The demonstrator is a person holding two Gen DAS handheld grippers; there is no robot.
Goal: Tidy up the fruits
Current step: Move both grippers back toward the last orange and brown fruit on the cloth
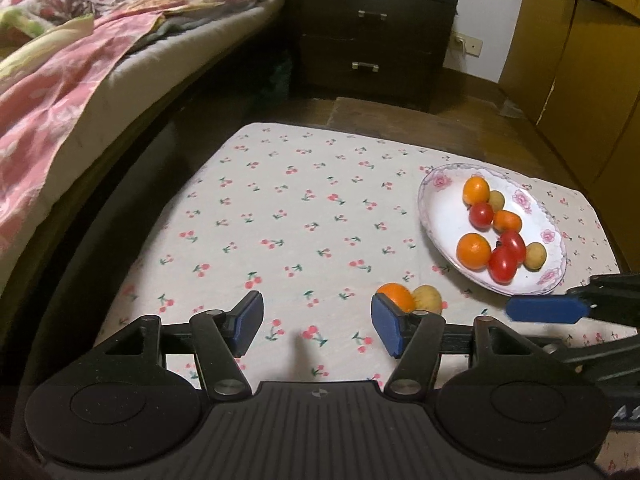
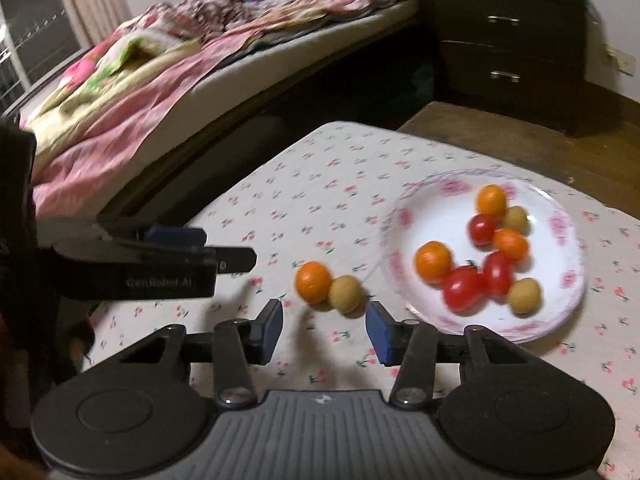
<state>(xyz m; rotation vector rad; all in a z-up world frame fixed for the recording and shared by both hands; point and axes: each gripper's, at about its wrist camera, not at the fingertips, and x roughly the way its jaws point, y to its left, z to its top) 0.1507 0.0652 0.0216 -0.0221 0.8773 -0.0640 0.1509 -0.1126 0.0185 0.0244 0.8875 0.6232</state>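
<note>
Jaws apart and empty on both: left gripper [image 1: 316,322] over bare cloth, right gripper [image 2: 324,330] just short of a loose orange fruit [image 2: 313,282] touching a yellowish one [image 2: 346,293], possibly a longan. Beyond, the floral plate [image 2: 424,216] holds the rest.

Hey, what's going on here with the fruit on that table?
A person with a two-finger gripper in each hand is gathering small fruits onto a white floral-rimmed plate on a cherry-print tablecloth. The plate already holds eight orange, red and yellow-brown fruits. One small orange fruit and one yellow-brown fruit touch each other on the cloth. The right gripper is open just short of them, holding nothing; the left gripper is open and empty too.
</note>
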